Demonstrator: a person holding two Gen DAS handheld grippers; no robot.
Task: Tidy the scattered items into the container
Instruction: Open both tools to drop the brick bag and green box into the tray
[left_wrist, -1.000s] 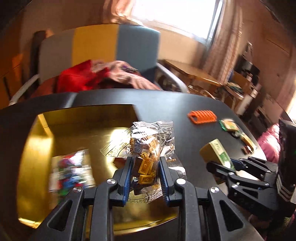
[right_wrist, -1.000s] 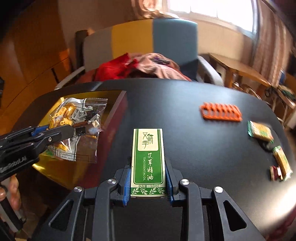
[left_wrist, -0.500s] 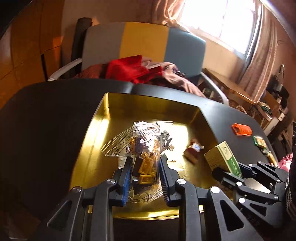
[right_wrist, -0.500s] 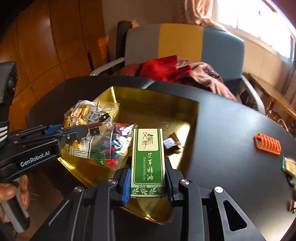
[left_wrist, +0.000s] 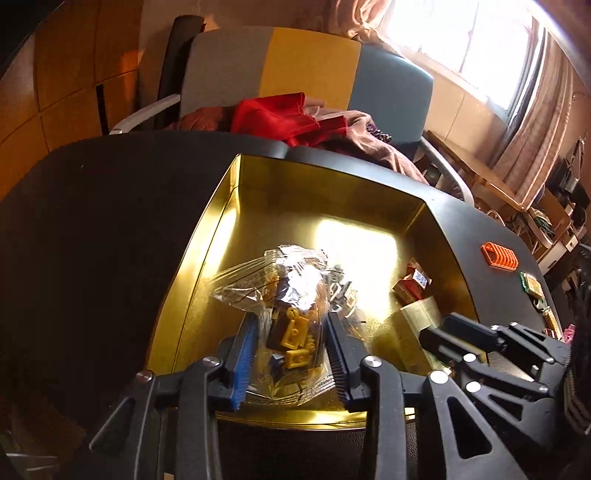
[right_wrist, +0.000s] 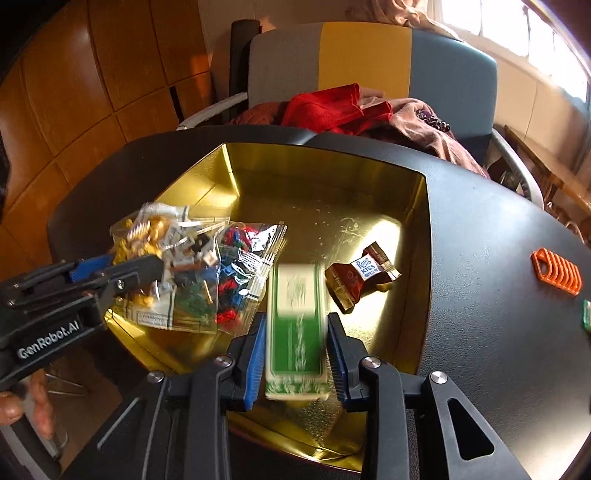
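Note:
A gold tray (left_wrist: 306, 184) (right_wrist: 413, 206) sits on the black table. My left gripper (left_wrist: 291, 332) has its jaws spread over the tray, with a clear bag of yellow bricks (left_wrist: 295, 295) (right_wrist: 155, 236) loose between them. My right gripper (right_wrist: 295, 332) is open over the tray's near side; a blurred green and white box (right_wrist: 297, 325) drops between its fingers. A bag of mixed bricks (right_wrist: 236, 273) and a wrapped chocolate (right_wrist: 362, 277) (left_wrist: 413, 284) lie in the tray.
An orange ridged clip (right_wrist: 556, 271) (left_wrist: 498, 254) and small green packets (left_wrist: 532, 286) lie on the table to the right of the tray. A chair (right_wrist: 369, 55) with red and brown clothes (right_wrist: 332, 107) stands behind the table.
Both grippers have moved in over the tray. Both jaws have opened. The green box is slipping out of the right gripper, and the brick bag sits loose in the left.

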